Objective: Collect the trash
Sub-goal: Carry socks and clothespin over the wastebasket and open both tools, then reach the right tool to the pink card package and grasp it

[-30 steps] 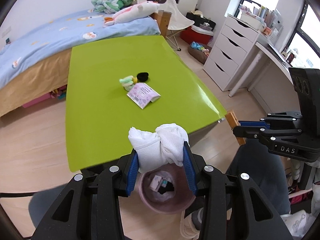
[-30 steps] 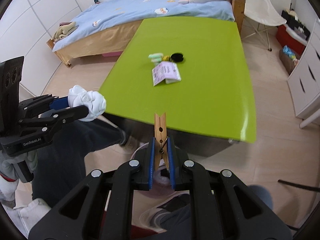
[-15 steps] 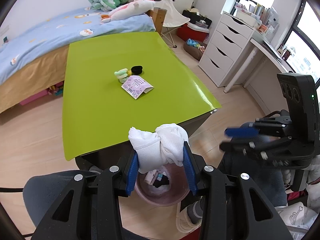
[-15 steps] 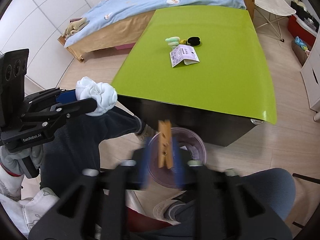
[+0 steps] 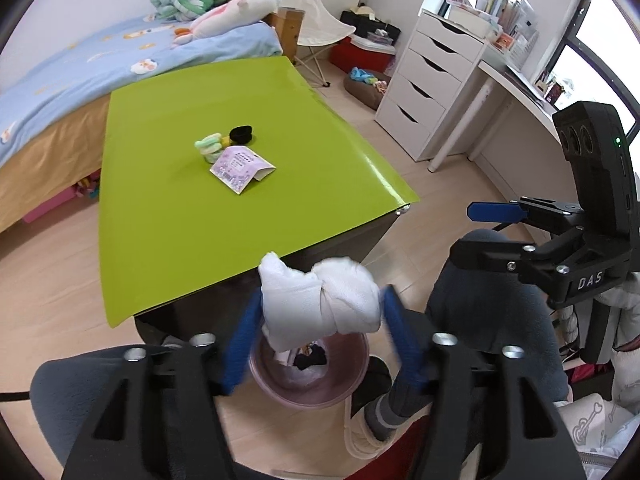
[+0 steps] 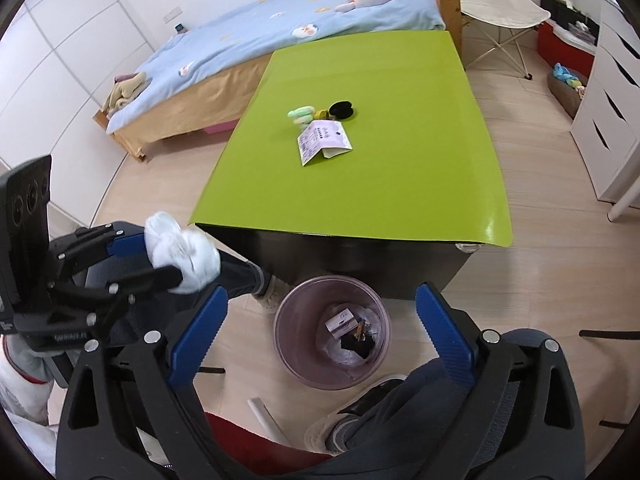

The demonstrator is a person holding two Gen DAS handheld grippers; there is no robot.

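My left gripper point(image 5: 320, 336) has its jaws spread, blurred with motion, around a white crumpled cloth wad point(image 5: 320, 300) right above the pink trash bin point(image 5: 352, 384) on the floor. The wad also shows in the right wrist view point(image 6: 182, 256), between the left fingers. My right gripper point(image 6: 320, 332) is wide open and empty above the bin point(image 6: 288, 344). A wooden clothespin point(image 6: 360, 330) lies inside the bin with other scraps. On the green table point(image 5: 168, 216) lie a purple paper packet point(image 5: 240, 166), a pale green item point(image 5: 209, 146) and a black item point(image 5: 242, 134).
A bed point(image 5: 80, 64) with plush toys stands beyond the table. White drawers point(image 5: 432, 92) and a desk are at the right. The person's legs point(image 5: 492, 312) and shoes flank the bin in front of the table's dark front.
My right gripper opened and the clothespin dropped into the bin. My left gripper's jaws have spread from the cloth wad, which sits lower over the bin.
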